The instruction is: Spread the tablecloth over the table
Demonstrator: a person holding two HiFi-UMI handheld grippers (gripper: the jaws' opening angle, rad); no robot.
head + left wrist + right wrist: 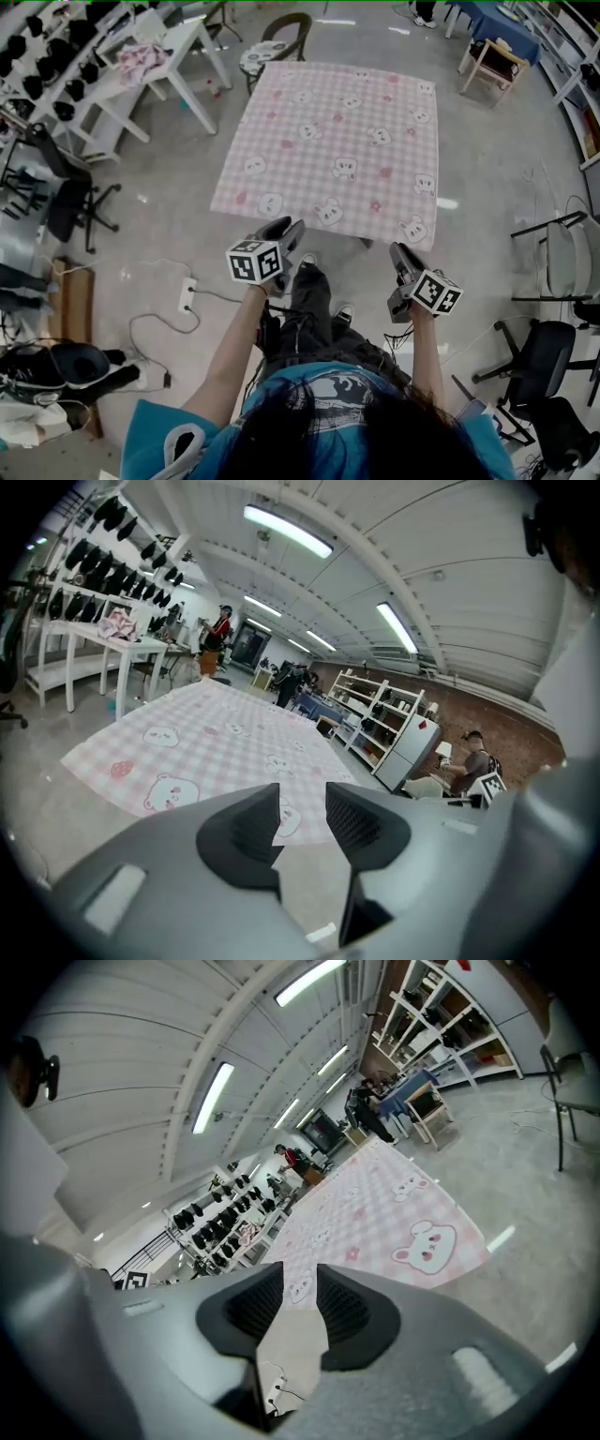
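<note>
Left gripper (287,228) jaws spread and empty in its own view, pink checked bear-print tablecloth (328,150) lying flat ahead of them and apart, its whole outline seen only in head view, right gripper (401,251) jaws likewise spread and empty, just short of the cloth's near edge.

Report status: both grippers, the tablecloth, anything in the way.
Left gripper open, empty; right gripper open, empty. Tablecloth spread flat, both grippers off it. Chair at its far left corner.
</note>
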